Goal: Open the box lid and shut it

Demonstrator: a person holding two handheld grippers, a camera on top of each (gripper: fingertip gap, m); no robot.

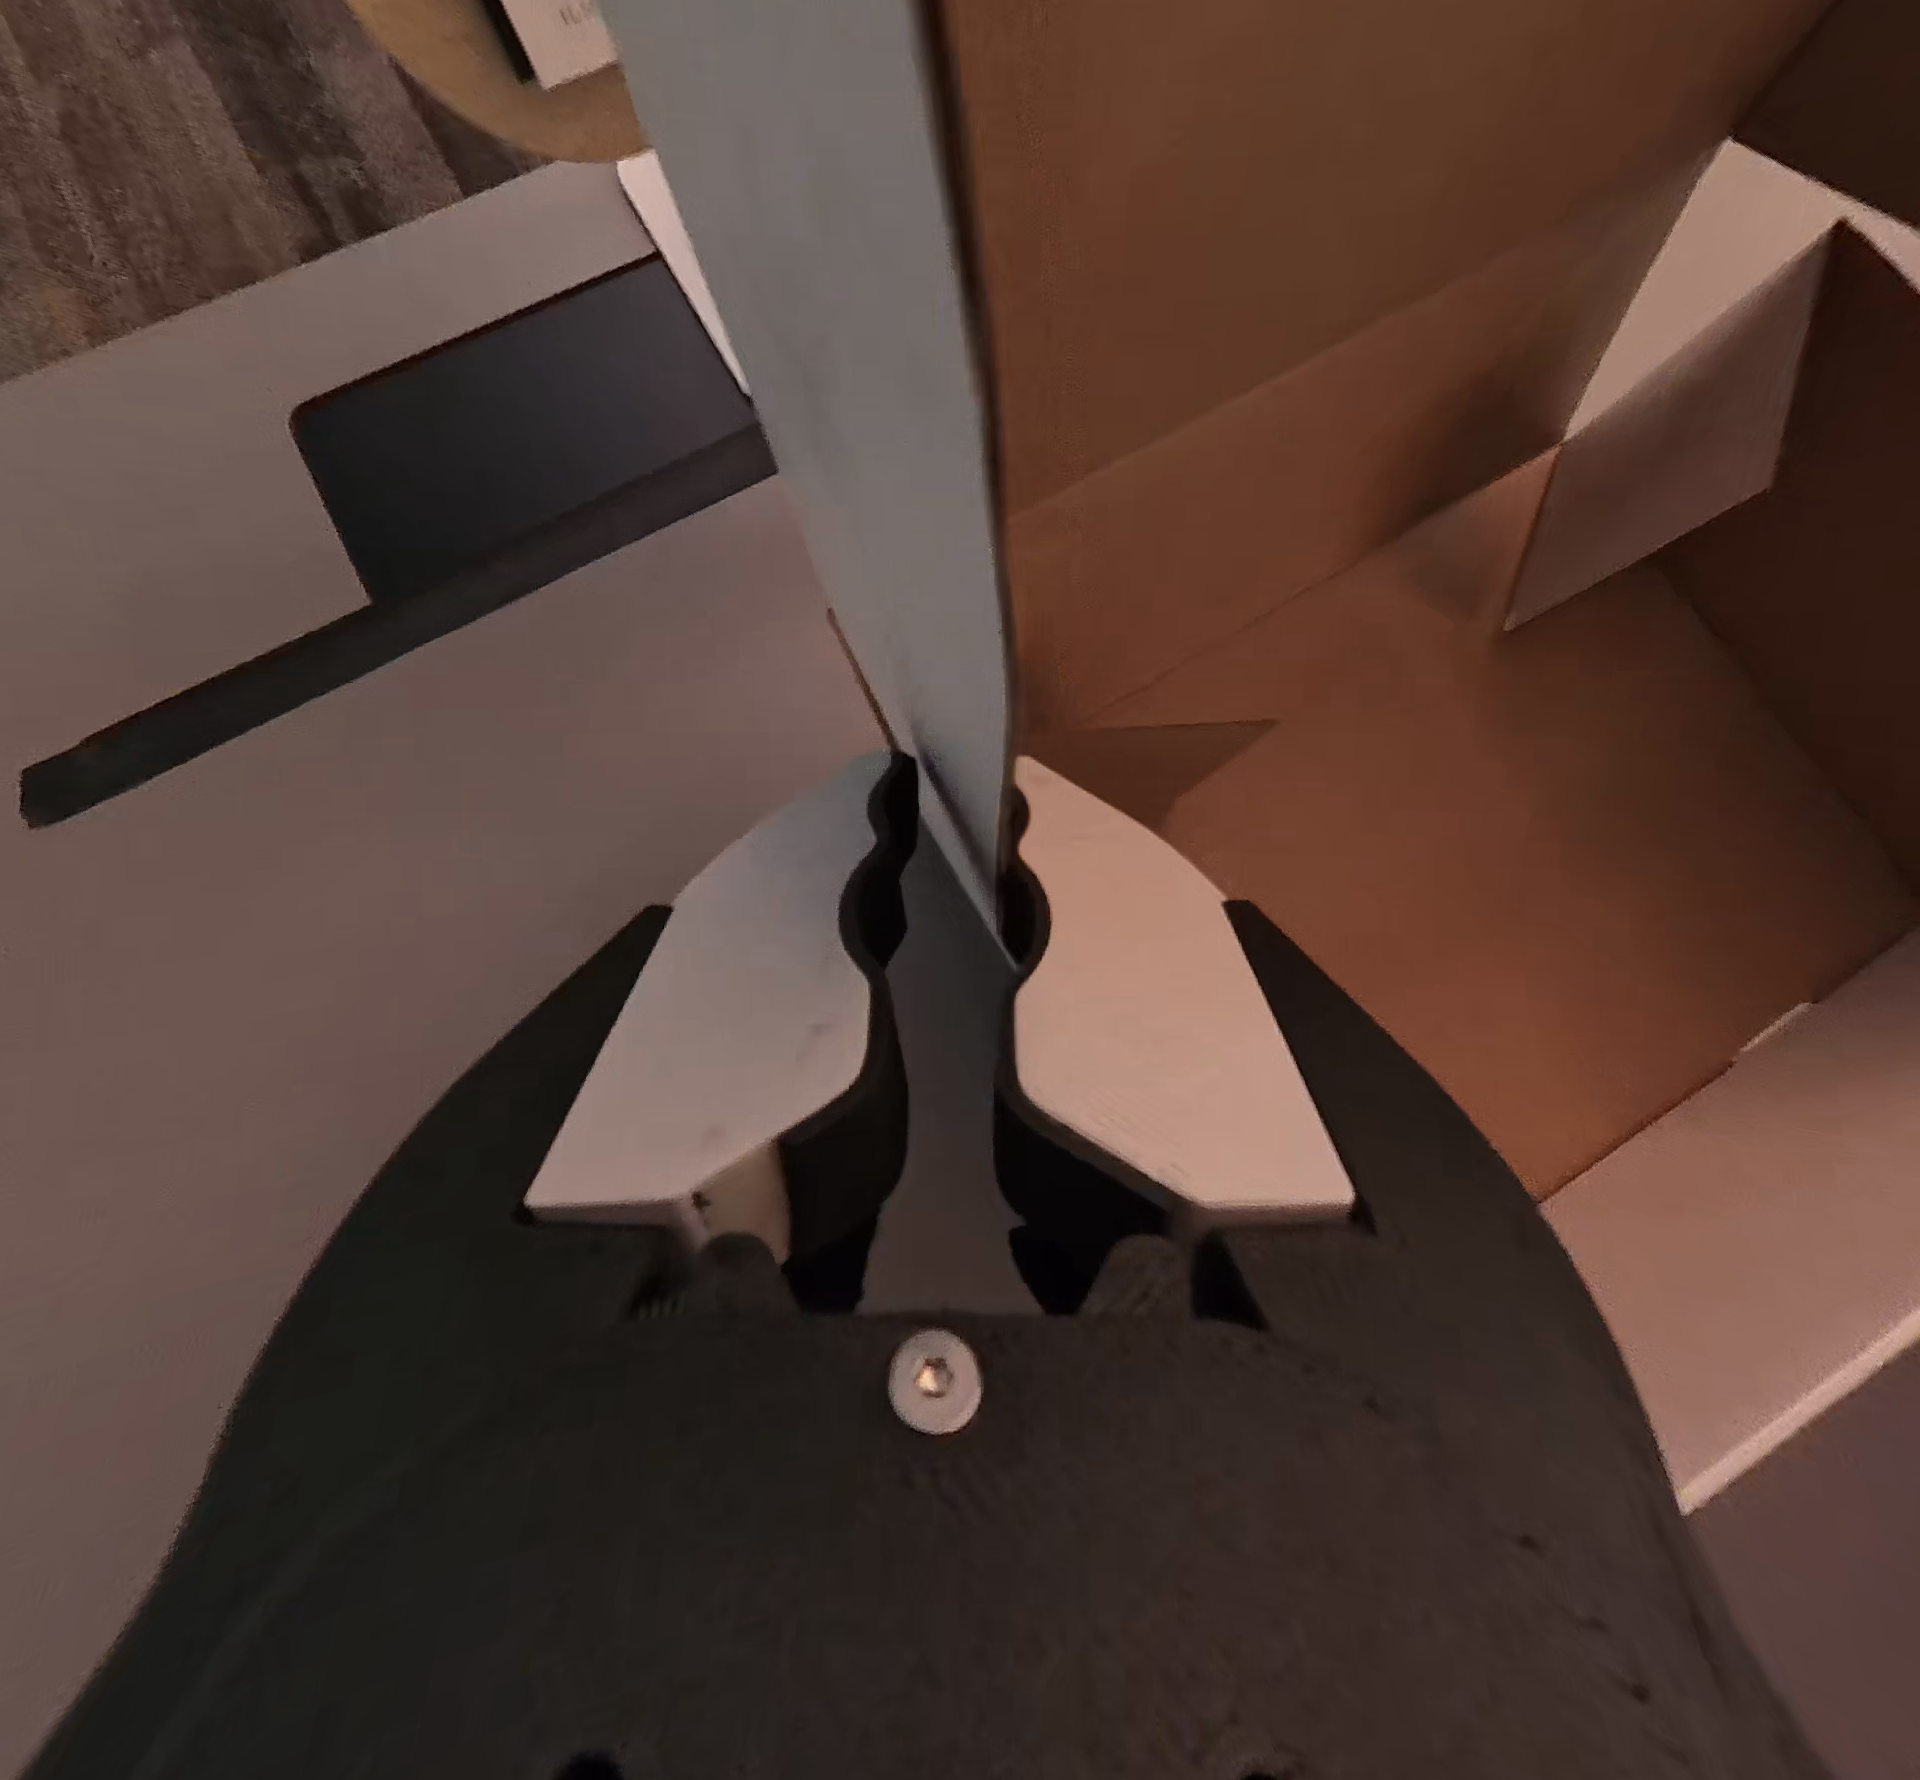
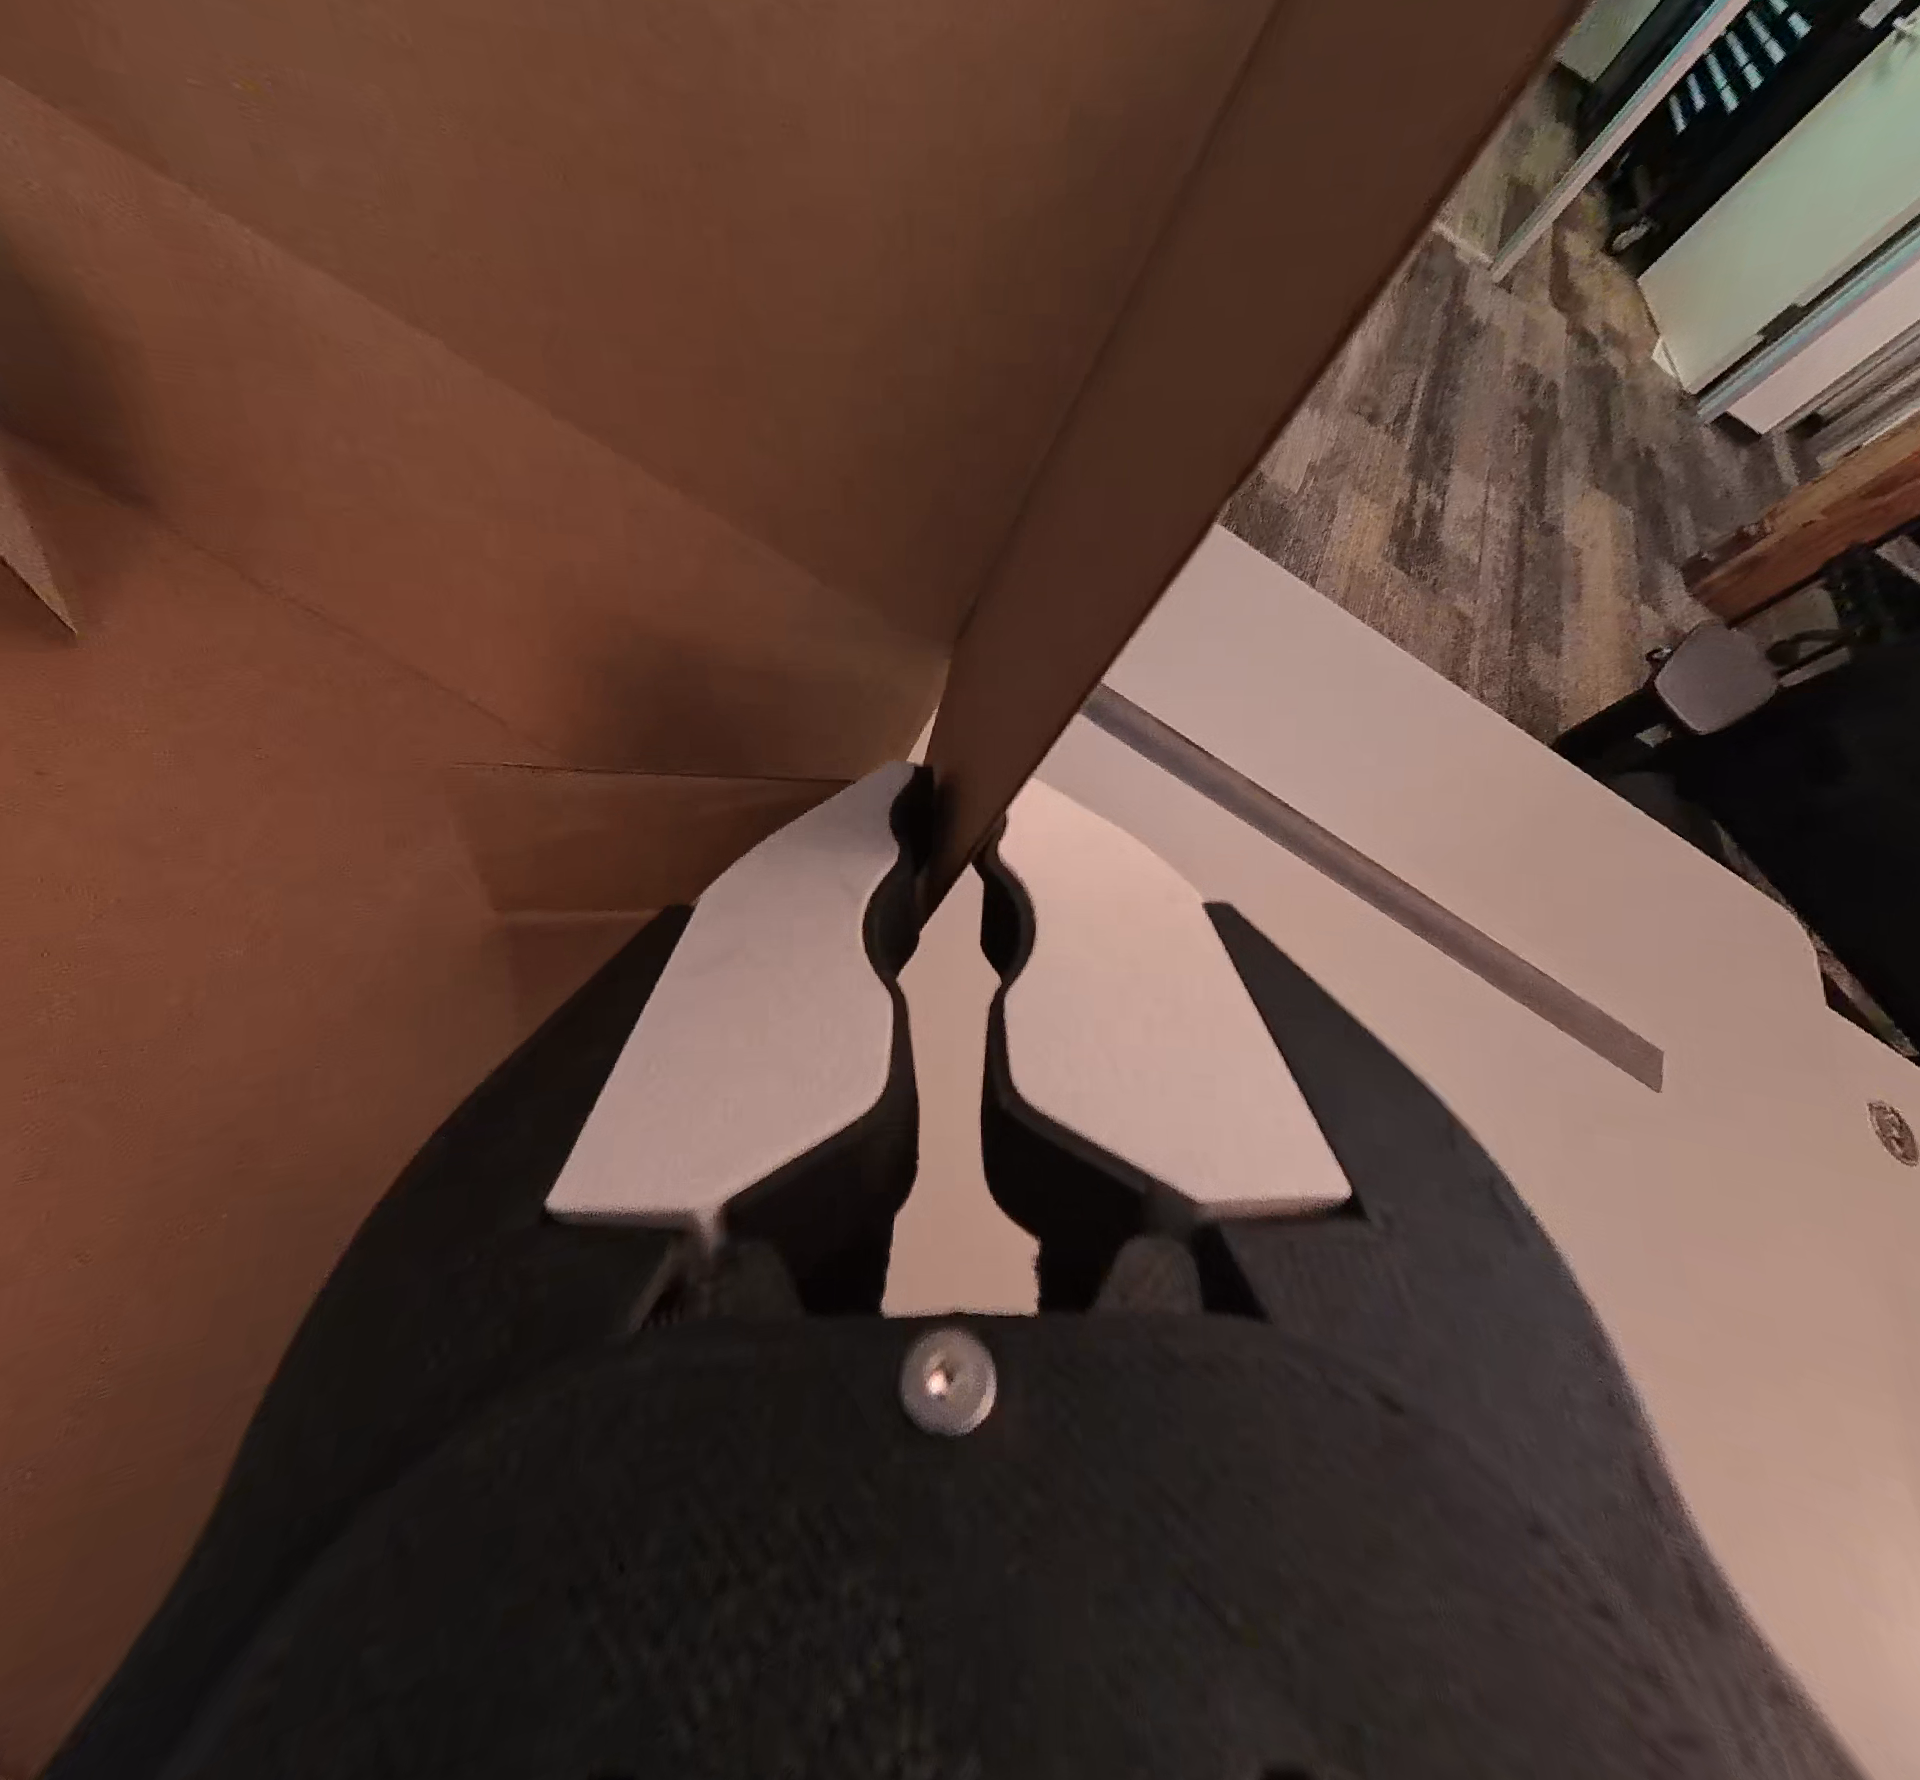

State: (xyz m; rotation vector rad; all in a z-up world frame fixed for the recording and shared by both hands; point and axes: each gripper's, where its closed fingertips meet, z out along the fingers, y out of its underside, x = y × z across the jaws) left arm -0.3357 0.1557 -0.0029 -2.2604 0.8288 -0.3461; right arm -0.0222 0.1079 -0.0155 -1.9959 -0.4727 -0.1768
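The left gripper (image 1: 958, 847) pinches the edge of the lid (image 1: 821, 359), which stands up tall. Beside it on the right, the box (image 1: 1455, 899) sits open on the white table (image 1: 260, 1003), brown inside. The right gripper (image 2: 951, 847) pinches the lid (image 2: 727, 224) too, at its other edge. The table (image 2: 1351, 1055) and grey floor (image 2: 1507, 400) lie to the right.
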